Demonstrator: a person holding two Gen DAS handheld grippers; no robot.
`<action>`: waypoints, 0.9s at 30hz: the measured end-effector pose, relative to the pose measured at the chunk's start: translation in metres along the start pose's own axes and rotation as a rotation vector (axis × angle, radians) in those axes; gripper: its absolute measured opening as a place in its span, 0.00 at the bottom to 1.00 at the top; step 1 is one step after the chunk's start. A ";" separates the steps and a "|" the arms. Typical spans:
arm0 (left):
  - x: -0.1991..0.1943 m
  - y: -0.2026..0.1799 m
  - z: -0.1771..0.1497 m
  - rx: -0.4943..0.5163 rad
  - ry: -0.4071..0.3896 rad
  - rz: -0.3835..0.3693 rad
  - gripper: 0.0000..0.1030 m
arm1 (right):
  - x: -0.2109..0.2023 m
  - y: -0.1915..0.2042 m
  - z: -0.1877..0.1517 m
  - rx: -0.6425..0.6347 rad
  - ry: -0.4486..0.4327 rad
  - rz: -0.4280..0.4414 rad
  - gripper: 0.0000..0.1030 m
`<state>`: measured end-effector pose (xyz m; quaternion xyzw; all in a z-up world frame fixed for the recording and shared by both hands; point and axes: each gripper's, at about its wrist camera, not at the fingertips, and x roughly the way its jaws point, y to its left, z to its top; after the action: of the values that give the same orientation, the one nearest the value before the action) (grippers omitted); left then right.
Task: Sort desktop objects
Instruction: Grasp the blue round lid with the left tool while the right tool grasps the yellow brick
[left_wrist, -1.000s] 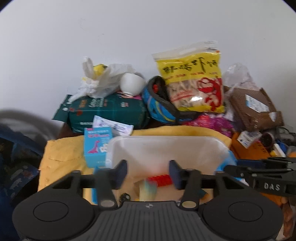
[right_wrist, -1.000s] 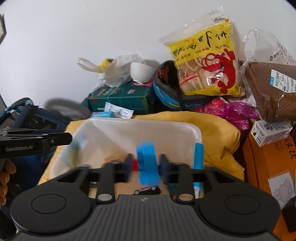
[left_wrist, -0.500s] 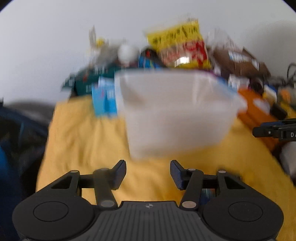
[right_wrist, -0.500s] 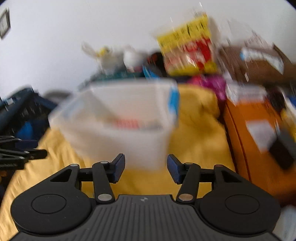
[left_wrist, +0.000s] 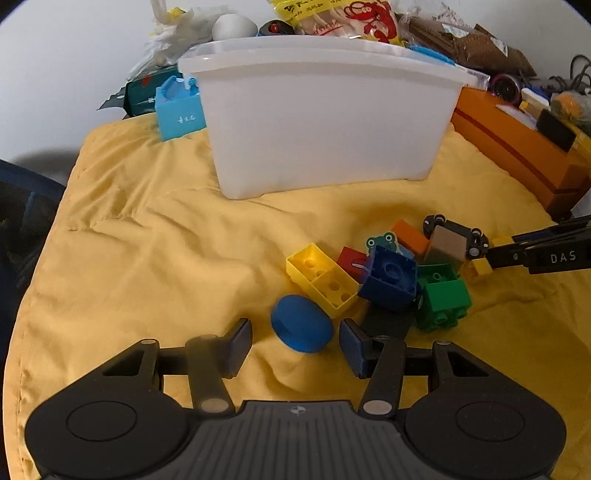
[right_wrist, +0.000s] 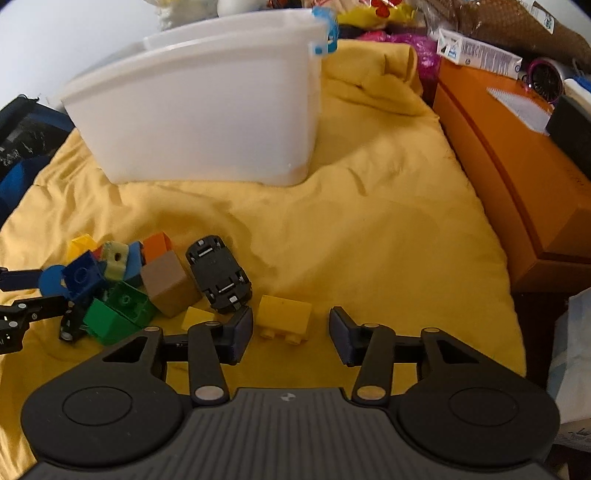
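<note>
Yellow quilted cloth (left_wrist: 147, 258) covers the surface, and a white wall is seen behind the clutter at its far edge. Little writing can be read: white letters "DAS" are printed on the black arm of the right gripper where it reaches in at the right edge of the left wrist view, and a few small white characters, too small to read, are printed on a light blue carton (left_wrist: 180, 110) at the far left corner of the cloth. Red and black print on a yellow snack bag (left_wrist: 332, 18) behind is cut off by the frame.

A translucent white plastic tub (left_wrist: 325, 122) is set upright near the far edge of the cloth. Toy pieces are heaped near the middle: a hollow yellow building brick (left_wrist: 321, 278) lying open side up, a dark blue square brick (left_wrist: 388, 282) tilted against it, a green brick (left_wrist: 443, 302), a red brick (left_wrist: 351, 260), an orange brick (left_wrist: 410, 236), a tan block (right_wrist: 168, 282) and a black toy car (right_wrist: 219, 275) turned underside up.

The left gripper (left_wrist: 295, 345) is held with its fingers spread, and a round blue plastic disc (left_wrist: 301, 326) lies on the cloth between them, untouched. The jaws of the right gripper (right_wrist: 291, 334) have just been closing but are seen apart; a small yellow studded brick (right_wrist: 282, 319) lies between them, clear of both pads.
</note>
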<state>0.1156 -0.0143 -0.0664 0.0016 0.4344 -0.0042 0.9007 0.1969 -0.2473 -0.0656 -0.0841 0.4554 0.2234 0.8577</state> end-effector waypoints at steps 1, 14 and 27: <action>0.002 -0.001 -0.001 0.004 0.002 0.004 0.55 | 0.003 0.001 -0.001 -0.003 0.004 -0.007 0.49; -0.014 -0.004 -0.006 0.055 -0.053 -0.019 0.39 | -0.016 -0.009 -0.009 0.034 -0.034 0.052 0.38; -0.069 0.006 0.033 -0.104 -0.174 -0.056 0.39 | -0.064 -0.008 0.003 0.051 -0.135 0.133 0.38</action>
<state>0.0986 -0.0078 0.0085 -0.0575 0.3542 -0.0068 0.9334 0.1719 -0.2726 -0.0116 -0.0168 0.4066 0.2733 0.8716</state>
